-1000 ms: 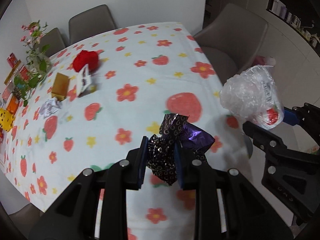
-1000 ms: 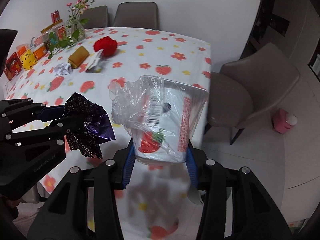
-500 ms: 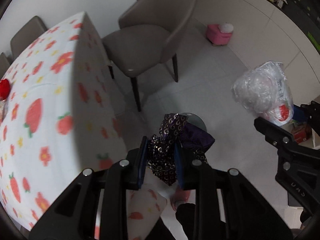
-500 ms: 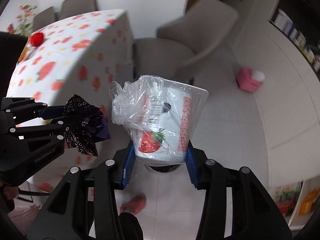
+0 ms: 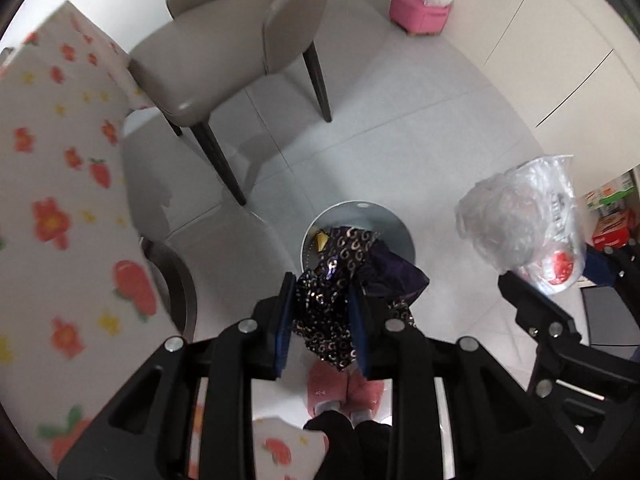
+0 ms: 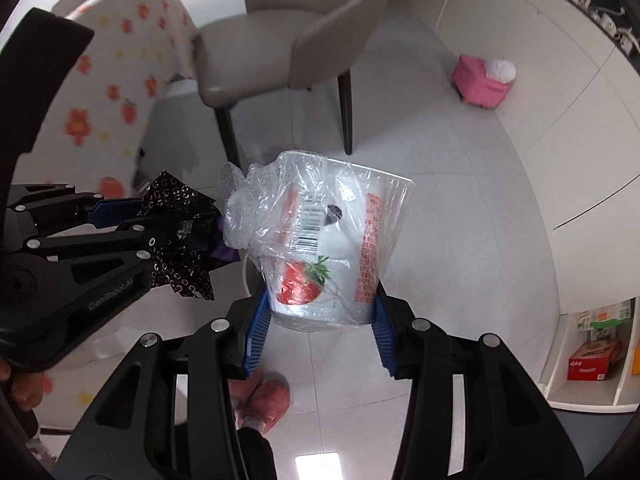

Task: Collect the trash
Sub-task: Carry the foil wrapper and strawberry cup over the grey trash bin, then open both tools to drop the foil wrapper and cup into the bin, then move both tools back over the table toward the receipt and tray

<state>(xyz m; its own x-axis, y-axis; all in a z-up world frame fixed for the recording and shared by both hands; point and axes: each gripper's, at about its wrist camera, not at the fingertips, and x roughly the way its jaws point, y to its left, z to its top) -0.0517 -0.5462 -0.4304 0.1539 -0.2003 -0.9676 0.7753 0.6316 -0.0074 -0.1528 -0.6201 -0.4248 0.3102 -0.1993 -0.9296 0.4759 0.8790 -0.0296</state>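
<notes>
Over the grey bin (image 5: 394, 229), the left gripper (image 5: 322, 324) is pinching a crumpled dark wrapper (image 5: 340, 280) narrowly, while beside it the right gripper (image 6: 320, 328) is clamping a plastic-wrapped strawberry cup (image 6: 328, 248) at mid-width, rim tilting away from the fingers.

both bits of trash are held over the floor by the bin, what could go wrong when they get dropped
1. The plastic-wrapped strawberry cup in the right tongs appears well to the side of the round grey bin, so releasing now would likely hit the tiles.
2. The crumpled dark purple wrapper in the left tongs is light and could drift past the rim.
3. Strays could land by the pink slippers.
</notes>
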